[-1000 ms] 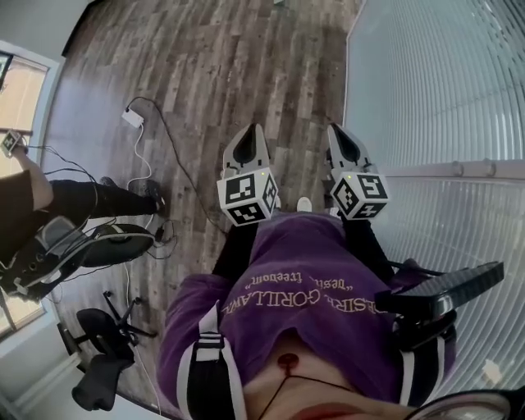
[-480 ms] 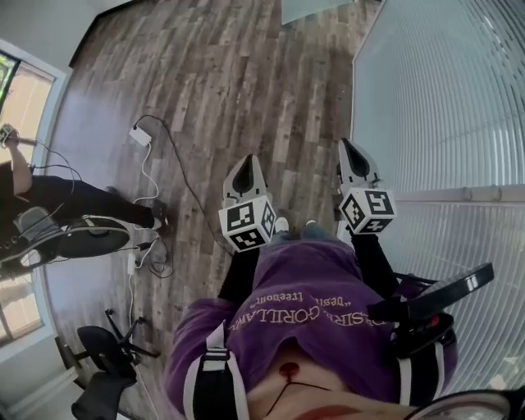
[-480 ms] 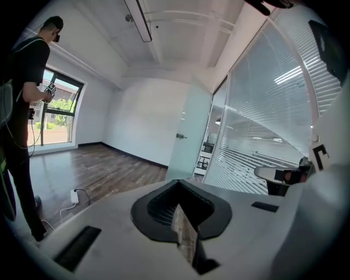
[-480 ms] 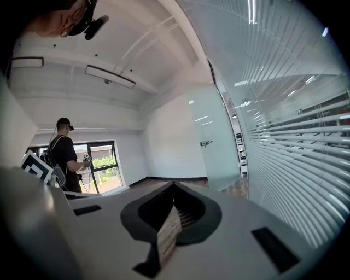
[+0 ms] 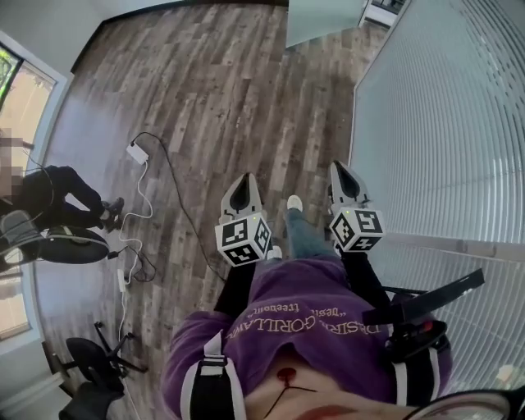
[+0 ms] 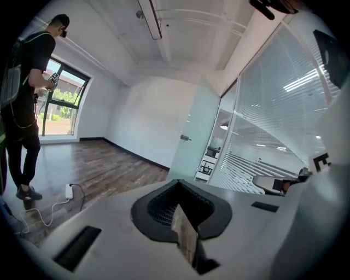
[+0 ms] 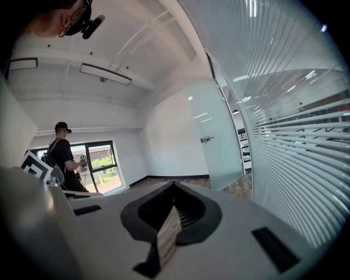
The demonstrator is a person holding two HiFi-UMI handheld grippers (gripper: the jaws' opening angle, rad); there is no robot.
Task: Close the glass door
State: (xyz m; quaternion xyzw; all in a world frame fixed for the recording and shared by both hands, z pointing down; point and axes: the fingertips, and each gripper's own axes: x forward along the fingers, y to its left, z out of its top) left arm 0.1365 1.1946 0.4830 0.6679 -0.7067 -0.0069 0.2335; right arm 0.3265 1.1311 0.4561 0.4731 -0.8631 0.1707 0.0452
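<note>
The glass door [image 5: 324,20] is cut off by the top edge at twelve o'clock, and its handle [image 6: 186,138] is too small to make out. A second person [image 5: 57,193] is clipped at nine o'clock.

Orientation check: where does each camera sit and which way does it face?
Head view: on the person's head, facing steeply down at the wood floor; shows the purple sweatshirt, left gripper and right gripper.
Left gripper view: on the left gripper, looking along its shut jaws toward the open glass door; its own body fills the bottom.
Right gripper view: on the right gripper, along its shut jaws toward the glass door, glass wall at right.
Shared: both gripper views show the glass door and the person by the window.
</note>
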